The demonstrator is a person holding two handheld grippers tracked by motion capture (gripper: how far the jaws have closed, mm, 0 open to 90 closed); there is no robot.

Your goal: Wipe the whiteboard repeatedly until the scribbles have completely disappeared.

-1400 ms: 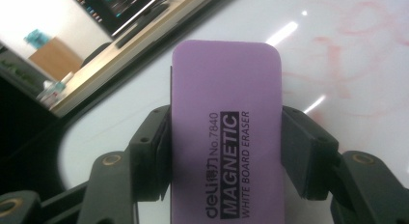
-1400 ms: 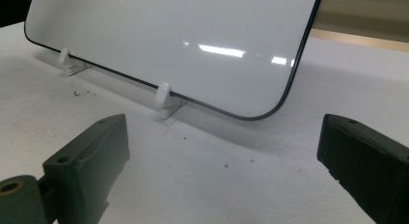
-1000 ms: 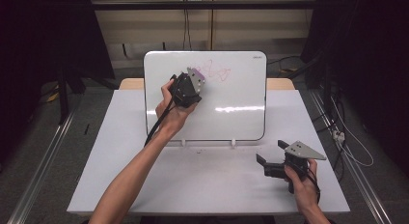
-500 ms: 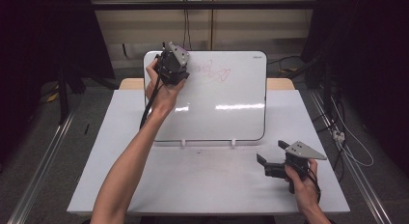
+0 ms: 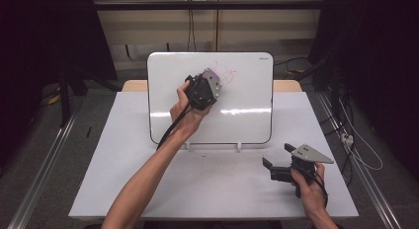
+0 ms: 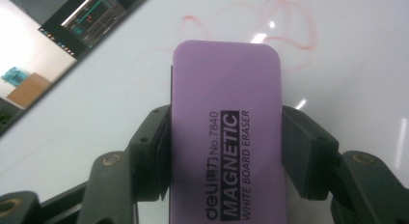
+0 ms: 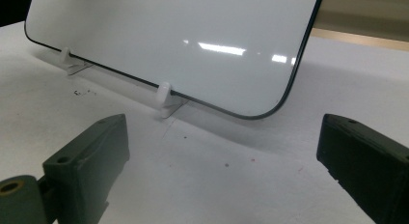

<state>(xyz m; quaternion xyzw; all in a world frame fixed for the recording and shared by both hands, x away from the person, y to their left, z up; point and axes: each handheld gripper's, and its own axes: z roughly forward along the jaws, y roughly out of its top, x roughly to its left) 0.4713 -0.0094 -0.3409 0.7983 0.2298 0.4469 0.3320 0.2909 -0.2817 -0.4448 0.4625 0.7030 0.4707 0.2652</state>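
The left gripper (image 5: 210, 86) is up against the whiteboard (image 5: 247, 120), which stands propped on small white feet toward the far edge of the counter (image 5: 123, 155). Its fingers (image 6: 154, 147) are clamped tight on the sides of a purple eraser (image 6: 226, 132), just below the faint pink scribble (image 5: 228, 72) near the board's top. The right gripper (image 5: 276, 162) sits low near the counter's near right corner, fingers (image 7: 91, 156) spread wide with nothing between them.
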